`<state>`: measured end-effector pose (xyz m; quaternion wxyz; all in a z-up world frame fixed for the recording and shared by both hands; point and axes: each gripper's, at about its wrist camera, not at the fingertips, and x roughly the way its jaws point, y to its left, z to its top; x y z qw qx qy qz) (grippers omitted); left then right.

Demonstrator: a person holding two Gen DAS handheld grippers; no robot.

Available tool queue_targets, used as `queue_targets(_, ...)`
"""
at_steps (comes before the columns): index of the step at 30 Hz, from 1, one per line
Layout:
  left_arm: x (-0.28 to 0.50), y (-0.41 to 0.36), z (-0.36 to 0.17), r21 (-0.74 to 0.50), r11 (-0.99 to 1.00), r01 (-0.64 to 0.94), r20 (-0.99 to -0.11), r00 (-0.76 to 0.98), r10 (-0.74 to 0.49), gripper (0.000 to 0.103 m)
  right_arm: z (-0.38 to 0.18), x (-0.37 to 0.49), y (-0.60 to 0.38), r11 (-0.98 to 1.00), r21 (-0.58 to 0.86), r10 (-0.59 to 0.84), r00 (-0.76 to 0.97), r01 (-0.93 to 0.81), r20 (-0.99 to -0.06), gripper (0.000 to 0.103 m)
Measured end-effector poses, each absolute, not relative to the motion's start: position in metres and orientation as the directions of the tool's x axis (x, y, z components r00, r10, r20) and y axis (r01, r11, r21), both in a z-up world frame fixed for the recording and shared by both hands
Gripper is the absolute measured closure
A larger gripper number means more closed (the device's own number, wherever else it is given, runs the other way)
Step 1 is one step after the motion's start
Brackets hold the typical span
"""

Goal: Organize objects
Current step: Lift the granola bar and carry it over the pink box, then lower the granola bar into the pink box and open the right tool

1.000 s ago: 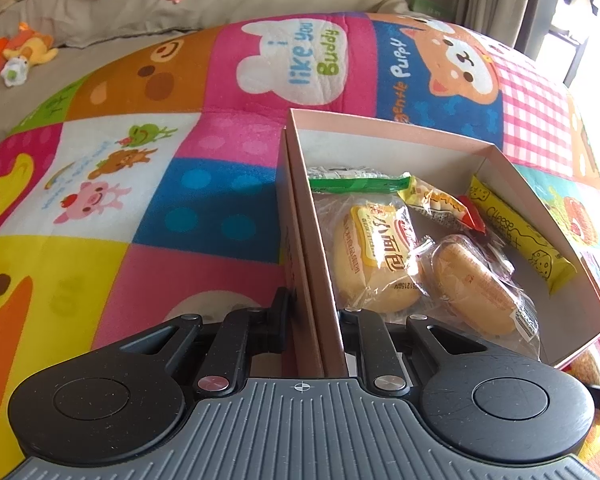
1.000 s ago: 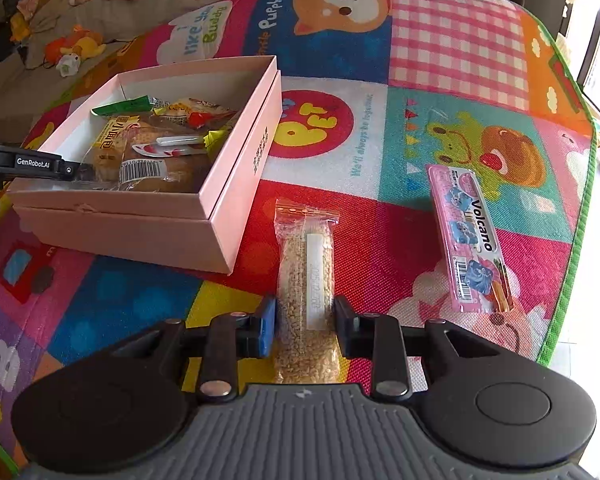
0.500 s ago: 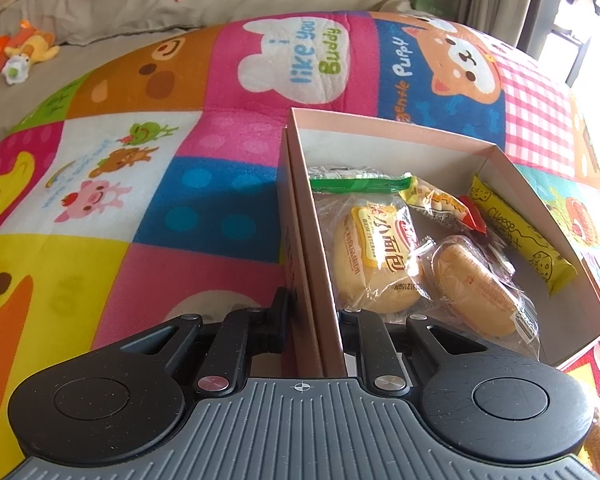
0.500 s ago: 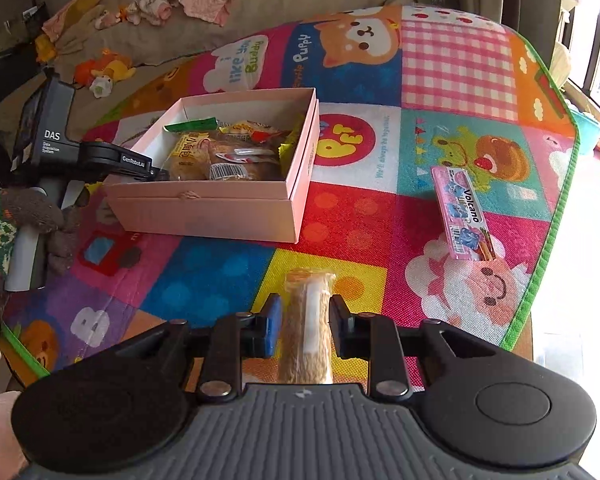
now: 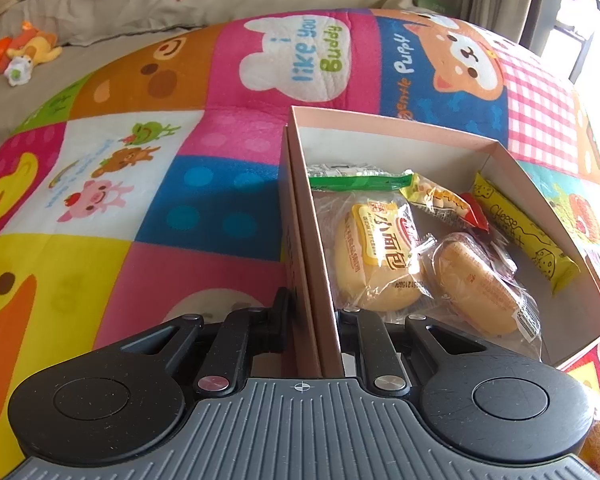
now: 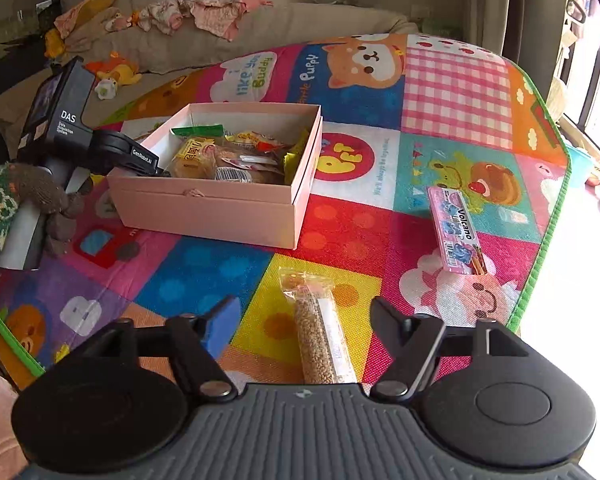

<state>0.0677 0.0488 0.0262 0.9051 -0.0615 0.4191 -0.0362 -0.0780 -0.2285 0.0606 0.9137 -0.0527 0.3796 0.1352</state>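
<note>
Black right gripper (image 6: 304, 322) jaws gape wide around the unpacked grain packet (image 6: 320, 336) lying short of the pink box (image 6: 204, 208); left gripper (image 5: 312, 316) pinches its wall. Buns (image 5: 376, 256) are packed; Volcano pack (image 6: 458, 236) waits beyond.

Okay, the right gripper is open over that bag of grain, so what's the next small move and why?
Probably close the right gripper on the grain packet. Its fingers stand wide apart on either side of the packet, which lies on the mat outside the pink box. The left gripper is clamped on the box wall, steadying it to receive the packet.
</note>
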Motion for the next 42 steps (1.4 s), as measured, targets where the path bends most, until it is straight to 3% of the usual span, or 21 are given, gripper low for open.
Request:
queue_targets(4,0.067,0.049,0.026,-0.147,0.989,0.015,-0.753,0.646,-0.121,0.087,0.036,-0.067,-0.223,0.956,0.057,0.233,0.624,-0.288,-0.746,0.023)
queue_targets(11,0.066,0.050,0.026,-0.148,0.989,0.017,-0.750,0.649,-0.124,0.087,0.019,-0.060,-0.213,0.960,0.020,0.204,0.646,-0.281,-0.735,0.024)
queue_targets(14,0.065,0.050,0.025,-0.147,0.989,0.019,-0.750,0.650,-0.124,0.087,0.015,-0.058,-0.215,0.963,0.019,0.197,0.653,-0.268,-0.731,0.037)
queue_targets(18,0.065,0.050,0.025,-0.146,0.989,0.020,-0.750,0.650,-0.124,0.087,0.020,-0.059,-0.214,0.963,-0.022,0.166,0.654,-0.269,-0.738,0.071)
queue_targets(19,0.064,0.050,0.025,-0.146,0.989,0.020,-0.749,0.650,-0.124,0.087,0.021,-0.060,-0.215,0.960,-0.022,0.170,0.644,-0.279,-0.746,0.073)
queue_targets(24,0.064,0.050,0.025,-0.145,0.989,0.019,-0.749,0.651,-0.122,0.087,0.048,-0.073,-0.219,0.948,0.013,0.224,0.640,-0.317,-0.735,0.075)
queue_targets(31,0.064,0.049,0.026,-0.144,0.989,0.017,-0.746,0.655,-0.120,0.087,0.127,-0.072,-0.223,0.933,0.098,0.333,0.729,-0.346,-0.598,0.077)
queue_targets(36,0.064,0.049,0.026,-0.141,0.990,0.027,-0.741,0.660,-0.124,0.087,0.163,-0.046,-0.203,0.916,0.083,0.374,0.762,-0.392,-0.529,0.077)
queue_targets(42,0.064,0.049,0.025,-0.144,0.989,0.032,-0.740,0.660,-0.129,0.086,0.169,0.011,-0.173,0.874,0.198,0.468,0.662,-0.443,-0.585,0.077)
